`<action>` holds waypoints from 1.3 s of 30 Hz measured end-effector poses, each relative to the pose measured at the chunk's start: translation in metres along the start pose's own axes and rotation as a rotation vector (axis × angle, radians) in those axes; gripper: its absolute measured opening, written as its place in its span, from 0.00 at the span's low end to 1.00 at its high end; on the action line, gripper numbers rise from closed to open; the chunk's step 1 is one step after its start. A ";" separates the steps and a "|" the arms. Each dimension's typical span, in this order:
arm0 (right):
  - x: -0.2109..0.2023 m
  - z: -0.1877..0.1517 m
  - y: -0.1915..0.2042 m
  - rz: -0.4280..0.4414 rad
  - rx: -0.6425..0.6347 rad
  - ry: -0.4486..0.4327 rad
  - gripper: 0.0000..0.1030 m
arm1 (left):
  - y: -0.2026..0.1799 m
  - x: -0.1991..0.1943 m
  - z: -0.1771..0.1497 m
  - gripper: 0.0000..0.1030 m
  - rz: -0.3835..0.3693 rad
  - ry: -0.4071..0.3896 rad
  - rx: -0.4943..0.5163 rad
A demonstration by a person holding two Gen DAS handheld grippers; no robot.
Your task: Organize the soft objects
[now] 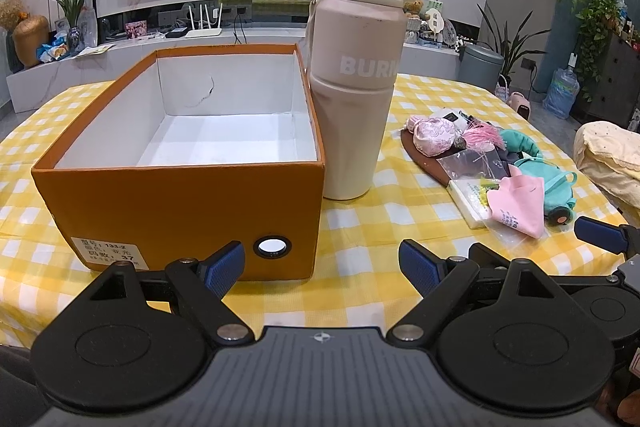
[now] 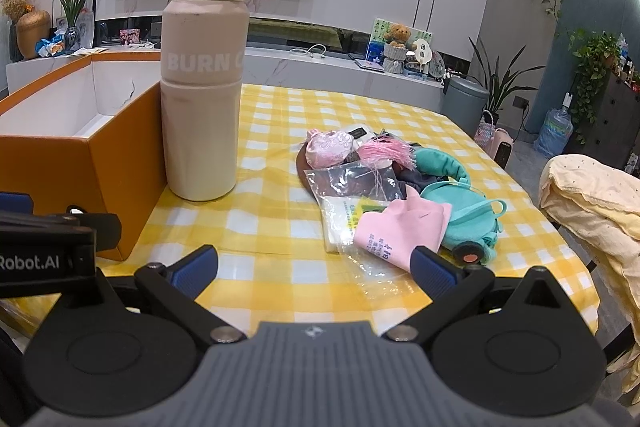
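Left gripper (image 1: 322,267) held low and level over the checked tablecloth (image 1: 360,251), jaws spread wide, gripping nothing, facing the orange box (image 1: 180,203). Right gripper (image 2: 316,269) level alongside, likewise wide and unladen. Soft-object pile (image 2: 384,187) lies right of the bottle (image 2: 204,87), just ahead of the right gripper.

Table (image 1: 360,251) with yellow-white check cloth. Orange box (image 1: 180,211) ahead-left of left gripper (image 1: 322,269), open top. Bottle (image 1: 356,95) upright just right of box, dead ahead. Pile of soft items (image 2: 392,195) ahead of right gripper (image 2: 314,267), slightly right, apart from bottle.
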State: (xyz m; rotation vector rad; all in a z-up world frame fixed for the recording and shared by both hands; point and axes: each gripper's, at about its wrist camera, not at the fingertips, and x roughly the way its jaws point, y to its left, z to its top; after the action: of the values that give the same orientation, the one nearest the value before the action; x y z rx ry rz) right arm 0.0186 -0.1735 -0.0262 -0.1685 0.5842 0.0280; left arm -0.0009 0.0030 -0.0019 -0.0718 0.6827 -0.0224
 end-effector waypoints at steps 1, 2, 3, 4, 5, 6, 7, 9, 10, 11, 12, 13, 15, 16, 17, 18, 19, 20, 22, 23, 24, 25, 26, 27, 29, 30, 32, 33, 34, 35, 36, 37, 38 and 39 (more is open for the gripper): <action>-0.001 0.000 0.000 -0.003 -0.002 -0.003 0.97 | 0.000 0.000 0.000 0.99 0.000 0.001 0.000; 0.000 0.000 0.000 -0.004 -0.005 -0.004 0.97 | 0.000 0.000 0.000 0.99 0.000 0.003 0.001; 0.000 0.000 0.000 -0.004 -0.006 -0.003 0.97 | 0.000 0.000 0.000 0.99 0.000 0.003 0.002; 0.000 0.000 0.000 -0.003 -0.006 0.000 0.97 | 0.000 0.000 0.000 0.99 0.001 0.002 0.004; 0.000 0.000 0.000 -0.003 -0.006 0.001 0.97 | -0.001 0.000 0.000 0.99 0.002 0.001 0.005; 0.000 0.000 0.000 -0.004 -0.007 0.001 0.97 | 0.000 0.000 0.000 0.99 0.002 0.004 0.003; 0.000 0.000 0.000 -0.003 -0.008 0.002 0.97 | 0.000 0.000 0.000 0.98 0.001 0.007 0.001; 0.000 0.000 0.000 -0.001 -0.006 0.002 0.97 | 0.000 0.001 0.000 0.99 -0.002 0.014 -0.002; 0.000 0.000 -0.001 0.001 -0.004 0.002 0.97 | 0.001 0.001 0.001 0.98 -0.003 0.016 -0.005; 0.000 0.000 -0.001 0.003 -0.002 0.002 0.97 | 0.001 0.001 0.002 0.98 -0.003 0.018 -0.007; 0.000 0.000 -0.001 0.005 0.001 0.001 0.97 | 0.001 0.000 0.003 0.98 -0.002 0.019 -0.008; 0.000 0.000 -0.002 0.008 0.006 -0.001 0.97 | 0.000 0.000 0.004 0.98 -0.001 0.019 -0.007; 0.000 0.001 -0.004 0.014 0.017 -0.005 0.97 | -0.002 -0.002 0.006 0.98 -0.001 0.016 -0.005; 0.000 0.002 -0.005 0.019 0.024 -0.006 0.97 | -0.003 -0.002 0.007 0.98 -0.006 0.015 -0.004; 0.001 0.002 -0.006 0.017 0.029 -0.006 0.97 | -0.003 -0.003 0.009 0.98 -0.014 0.017 -0.003; 0.003 0.002 -0.008 0.012 0.036 -0.005 0.97 | -0.004 -0.003 0.010 0.97 -0.017 0.023 -0.001; 0.005 0.002 -0.011 0.009 0.048 0.001 0.97 | -0.006 -0.003 0.011 0.96 -0.022 0.029 0.003; 0.010 0.002 -0.016 0.007 0.069 0.016 0.97 | -0.007 -0.004 0.013 0.96 -0.030 0.030 0.006; 0.021 0.002 -0.026 0.000 0.113 0.048 0.97 | -0.007 -0.005 0.015 0.96 -0.043 0.024 0.016; 0.026 0.004 -0.031 -0.008 0.126 0.052 0.97 | -0.007 -0.006 0.016 0.96 -0.044 0.021 0.020; 0.031 0.005 -0.035 -0.023 0.133 0.051 0.97 | -0.007 -0.006 0.016 0.96 -0.045 0.020 0.019; 0.037 0.008 -0.040 -0.048 0.139 0.047 0.97 | -0.006 -0.005 0.017 0.96 -0.049 0.021 0.017; 0.042 0.010 -0.045 -0.068 0.141 0.046 0.97 | -0.005 -0.004 0.018 0.96 -0.056 0.024 0.012; 0.048 0.011 -0.050 -0.080 0.145 0.048 0.97 | -0.004 -0.004 0.018 0.96 -0.063 0.027 0.009; 0.061 0.013 -0.063 -0.088 0.167 0.068 0.97 | -0.004 -0.003 0.019 0.96 -0.081 0.033 0.010; 0.067 0.013 -0.070 -0.086 0.182 0.084 0.97 | -0.004 -0.002 0.018 0.96 -0.086 0.035 0.013; 0.079 0.014 -0.083 -0.072 0.215 0.116 0.97 | -0.006 -0.002 0.017 0.96 -0.097 0.035 0.027; 0.085 0.015 -0.089 -0.065 0.231 0.127 0.97 | -0.008 -0.002 0.017 0.96 -0.100 0.037 0.034; 0.090 0.016 -0.095 -0.061 0.244 0.136 0.97 | -0.009 -0.001 0.016 0.96 -0.105 0.040 0.041; 0.097 0.019 -0.100 -0.057 0.253 0.145 0.97 | -0.010 0.000 0.015 0.96 -0.108 0.045 0.045; 0.101 0.020 -0.104 -0.055 0.256 0.153 0.96 | -0.012 0.001 0.014 0.96 -0.108 0.050 0.048; 0.107 0.021 -0.107 -0.056 0.256 0.167 0.95 | -0.013 0.002 0.013 0.96 -0.103 0.055 0.049; 0.112 0.022 -0.109 -0.061 0.257 0.183 0.93 | -0.013 0.004 0.012 0.96 -0.100 0.061 0.051; 0.117 0.022 -0.113 -0.069 0.265 0.202 0.87 | -0.013 0.006 0.011 0.95 -0.096 0.069 0.054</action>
State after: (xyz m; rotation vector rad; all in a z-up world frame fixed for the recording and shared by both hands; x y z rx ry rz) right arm 0.1366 -0.2833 -0.0554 0.0669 0.7764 -0.1341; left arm 0.0107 -0.0098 0.0038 -0.0519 0.7473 -0.1358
